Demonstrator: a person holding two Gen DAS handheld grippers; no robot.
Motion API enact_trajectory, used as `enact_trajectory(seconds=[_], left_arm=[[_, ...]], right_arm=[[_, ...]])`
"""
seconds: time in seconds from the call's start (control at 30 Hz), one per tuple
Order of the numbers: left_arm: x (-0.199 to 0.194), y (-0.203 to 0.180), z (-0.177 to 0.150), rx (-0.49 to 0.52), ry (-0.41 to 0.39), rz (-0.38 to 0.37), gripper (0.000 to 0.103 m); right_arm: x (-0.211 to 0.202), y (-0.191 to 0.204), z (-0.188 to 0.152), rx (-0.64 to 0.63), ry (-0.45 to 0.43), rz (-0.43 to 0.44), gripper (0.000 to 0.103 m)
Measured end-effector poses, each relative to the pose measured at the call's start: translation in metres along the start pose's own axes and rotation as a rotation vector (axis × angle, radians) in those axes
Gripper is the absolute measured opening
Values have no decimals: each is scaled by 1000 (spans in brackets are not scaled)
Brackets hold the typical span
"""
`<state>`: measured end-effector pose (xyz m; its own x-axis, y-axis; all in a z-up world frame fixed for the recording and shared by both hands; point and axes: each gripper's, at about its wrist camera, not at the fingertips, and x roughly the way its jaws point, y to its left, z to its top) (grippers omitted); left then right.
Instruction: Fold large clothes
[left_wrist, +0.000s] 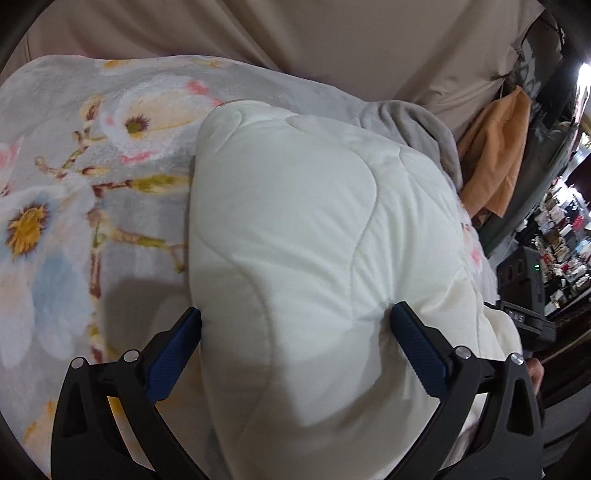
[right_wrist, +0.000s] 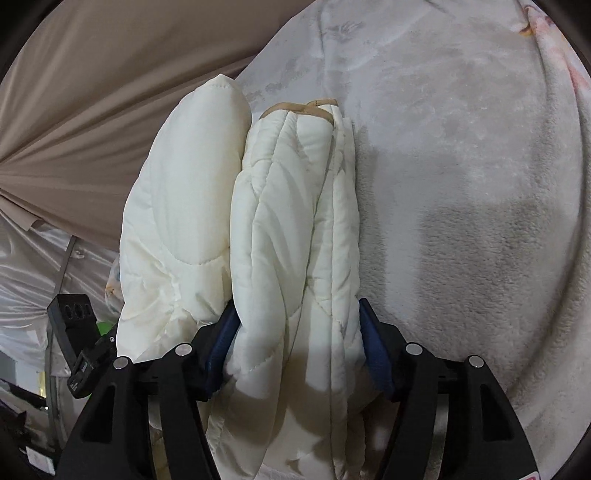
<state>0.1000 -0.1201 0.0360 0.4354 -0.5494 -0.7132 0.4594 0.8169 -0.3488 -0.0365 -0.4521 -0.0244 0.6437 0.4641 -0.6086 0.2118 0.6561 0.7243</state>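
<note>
Between each claw's fingers — left claw (left_wrist: 295, 321), right claw (right_wrist: 295, 314) — bunched quilted garment (left_wrist: 314, 240).

Cream quilted garment (left_wrist: 295, 236); grey blanket (left_wrist: 74, 192) with pastel flowers.

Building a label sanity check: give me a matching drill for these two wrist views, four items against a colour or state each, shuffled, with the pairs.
Column 1:
1. white quilted garment
2. floral blanket
3. orange cloth
4. tan trim

Column 2:
A. hanging at the right, beside the bed
B. clamped by the left claw and the right claw
C. spread flat under the garment
D. at the far end of the folded bundle

Pairs: 1-B, 2-C, 3-A, 4-D
</note>
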Motion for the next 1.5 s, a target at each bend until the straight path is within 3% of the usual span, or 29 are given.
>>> enact_trajectory(seconds=[0.1,0.17,0.23,0.33,0.4,0.57,0.73,0.93,1.27,1.33,1.5], left_arm=[[4,-15,4,21,-13,55,98],[3,-26,7,54,-30,86,98],[-1,-37,9,109,-58,127,87],[-15,-52,12,178,-110,174,71],[-28,-60,16,214,-152,189,68],[-36,-63,33,234,-207,207,68],[8,-47,35,226,-132,259,71],[19,-48,25,266,-176,305,75],[21,-47,22,275,-194,310,76],[17,-48,22,277,-203,303,71],[-10,-54,27,291,-235,275,60]], right_arm=[[6,7,4,-25,2,-4,63],[8,12,5,-60,-4,-3,58],[4,23,4,-118,-33,-16,38],[-2,36,3,-158,-78,-39,27],[-8,49,4,-197,-123,-53,25],[-15,72,19,-251,-192,-75,25],[21,50,32,-193,-117,-142,28],[28,45,35,-208,-128,-128,33],[31,28,30,-190,-176,-62,38],[27,40,25,-236,-206,-93,30],[11,66,17,-277,-263,-127,25]])
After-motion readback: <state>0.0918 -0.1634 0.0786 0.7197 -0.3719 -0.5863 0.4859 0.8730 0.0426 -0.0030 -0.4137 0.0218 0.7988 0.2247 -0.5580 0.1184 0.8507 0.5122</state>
